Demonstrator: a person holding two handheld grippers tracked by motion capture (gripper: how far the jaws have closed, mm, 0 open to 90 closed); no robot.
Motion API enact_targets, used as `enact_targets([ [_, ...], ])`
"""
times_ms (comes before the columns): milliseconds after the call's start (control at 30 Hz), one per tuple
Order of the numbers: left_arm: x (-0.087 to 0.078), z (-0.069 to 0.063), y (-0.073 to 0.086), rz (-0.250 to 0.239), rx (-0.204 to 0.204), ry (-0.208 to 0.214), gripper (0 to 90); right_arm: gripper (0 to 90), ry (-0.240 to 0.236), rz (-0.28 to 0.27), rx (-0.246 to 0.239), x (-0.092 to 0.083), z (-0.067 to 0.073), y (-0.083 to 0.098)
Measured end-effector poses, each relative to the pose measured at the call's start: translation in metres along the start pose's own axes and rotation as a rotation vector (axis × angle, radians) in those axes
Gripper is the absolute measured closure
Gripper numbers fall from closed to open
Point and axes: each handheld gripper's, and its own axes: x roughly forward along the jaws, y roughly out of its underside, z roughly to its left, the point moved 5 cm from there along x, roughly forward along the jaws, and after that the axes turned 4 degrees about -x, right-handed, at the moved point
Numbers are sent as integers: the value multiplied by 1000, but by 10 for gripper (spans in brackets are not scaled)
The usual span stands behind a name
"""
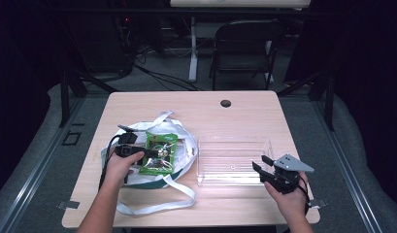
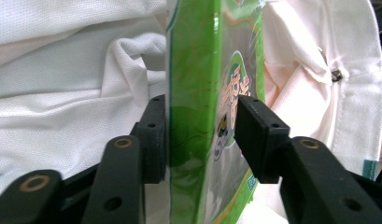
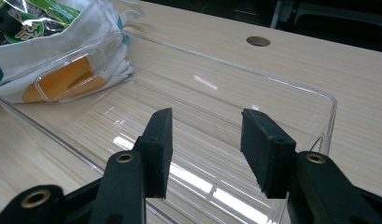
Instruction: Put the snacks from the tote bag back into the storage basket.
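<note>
— Green packet [image 1: 159,153] lies on the white cloth bag [image 1: 133,179], at the left of the table [image 1: 244,111]. The left claw [image 1: 148,154] is pinching it, one pad on each side of the plastic.

— Is that grip safe?

— Not very, I think. The pads sit near the packet's edge, and the film looks glossy and puffed. It could slide out on the lift, or the packet could swing and drop short of the clear tray [image 1: 235,137].

— And the bag underneath?

— That is my other worry. The left pad rests right against a fold of cloth. If it catches that fold, the bag rises with the packet, and its long straps could drag across the table towards the tray.

— What about the right claw [image 1: 261,165]?

— Its jaws stand spread with nothing between them, at the tray's near right corner, pointing into it. The tray is light and has nothing in it. A nudge from that claw, or a packet dropped on its rim, could shove it or tip it.

— Squeezing harder, then?

— Risky too: the packet may crush or burst.
</note>
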Motion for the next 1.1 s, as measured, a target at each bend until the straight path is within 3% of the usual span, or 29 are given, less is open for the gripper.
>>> enact_targets([
  [567,-7,-9,1,-7,33,66,698,541,-3,-7,-2,2,1,0],
  [1100,-11,-11,1,-20,40,102,711,539,-3,-1,-3,2,1,0],
])
